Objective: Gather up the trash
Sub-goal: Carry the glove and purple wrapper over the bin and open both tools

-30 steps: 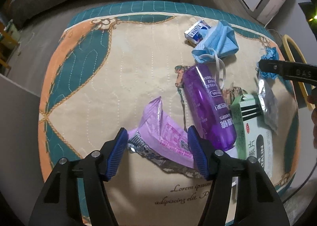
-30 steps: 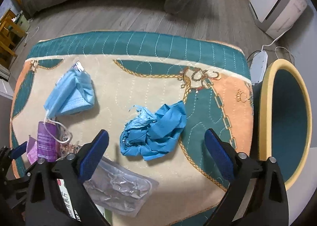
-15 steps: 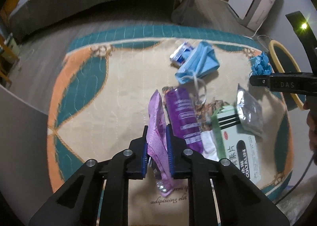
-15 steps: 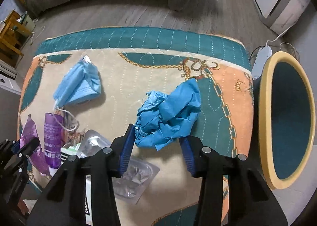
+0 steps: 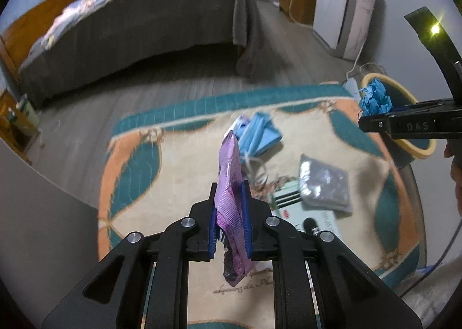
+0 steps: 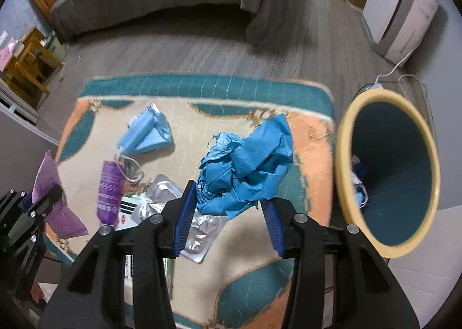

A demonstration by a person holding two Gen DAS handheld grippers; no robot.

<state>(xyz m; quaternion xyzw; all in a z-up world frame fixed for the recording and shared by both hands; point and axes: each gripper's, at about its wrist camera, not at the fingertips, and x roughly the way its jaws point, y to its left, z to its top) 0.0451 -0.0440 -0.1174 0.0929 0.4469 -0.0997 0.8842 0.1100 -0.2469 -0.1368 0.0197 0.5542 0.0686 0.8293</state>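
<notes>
While both hand-held grippers hang above the rug (image 6: 184, 294), each one has trash in its jaws. On the left, the left hand-held gripper (image 5: 229, 215) is clamped tight on a purple wrapper (image 5: 229, 181), lifted off the rug, its top standing upright above the blue pads and its crumpled bottom end dangling below them. In the right view the same wrapper (image 6: 47, 181) shows at the rug's left edge, with the left hand-held gripper (image 6: 26, 207) around it.

Moving right across the rug: a purple bottle (image 6: 109, 187) lies on its side, and beyond it, toward the rug's far edge, sits a folded blue mask (image 6: 145, 137) with its ear loop trailing down onto the bottle. Just right of the bottle lies a white and green box (image 5: 306, 210), and a silver foil pack (image 5: 323, 187) rests partly over the box's right end.

Next comes the right hand-held gripper (image 6: 229, 209), closed partway on a crumpled blue wad (image 6: 245, 167), which bulges well above the pads and is clear of the rug. The left view shows that wad (image 5: 375, 96) in front of the bin.

Off the rug's right edge stands the bin (image 6: 343, 138), yellow-rimmed with a teal inside, a few scraps showing at its bottom.
</notes>
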